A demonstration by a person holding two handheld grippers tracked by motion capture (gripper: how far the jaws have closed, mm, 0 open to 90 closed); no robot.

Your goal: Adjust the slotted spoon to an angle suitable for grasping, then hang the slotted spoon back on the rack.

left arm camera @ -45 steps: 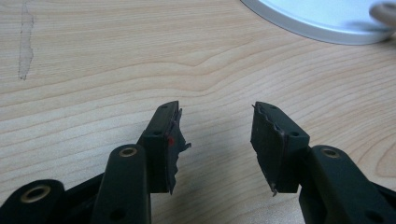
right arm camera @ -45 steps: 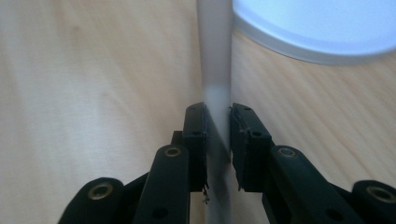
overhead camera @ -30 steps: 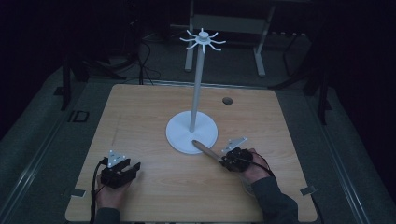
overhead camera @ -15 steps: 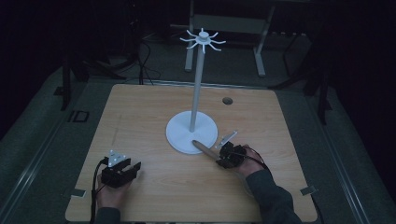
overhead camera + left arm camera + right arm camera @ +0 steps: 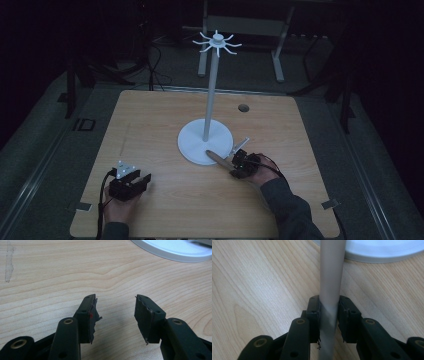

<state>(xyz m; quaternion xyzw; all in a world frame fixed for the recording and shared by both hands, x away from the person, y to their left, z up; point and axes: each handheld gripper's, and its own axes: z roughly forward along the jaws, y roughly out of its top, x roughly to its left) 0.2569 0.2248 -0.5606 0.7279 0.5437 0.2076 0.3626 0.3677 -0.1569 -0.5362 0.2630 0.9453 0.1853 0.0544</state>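
One marking can be read: the letters "ID" [image 5: 83,124], in dark outline, are seen in the high view on the grey floor just beside the left edge of the desk [image 5: 150,115]. No other text, brand, number or sign can be read on anything else in the views.

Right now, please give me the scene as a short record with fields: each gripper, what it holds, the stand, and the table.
left gripper: open, nothing between the jaws, low over bare wood near the table's front left
right gripper: jaws have just been opening a little, but the pads press on the grey rod
grey rod: straight, held at one end, its far end reaching over the edge of the stand's base
white stand: upright pole on a round base, ring of hooks on top, no items hanging
table: light wood, one small round hole near the back
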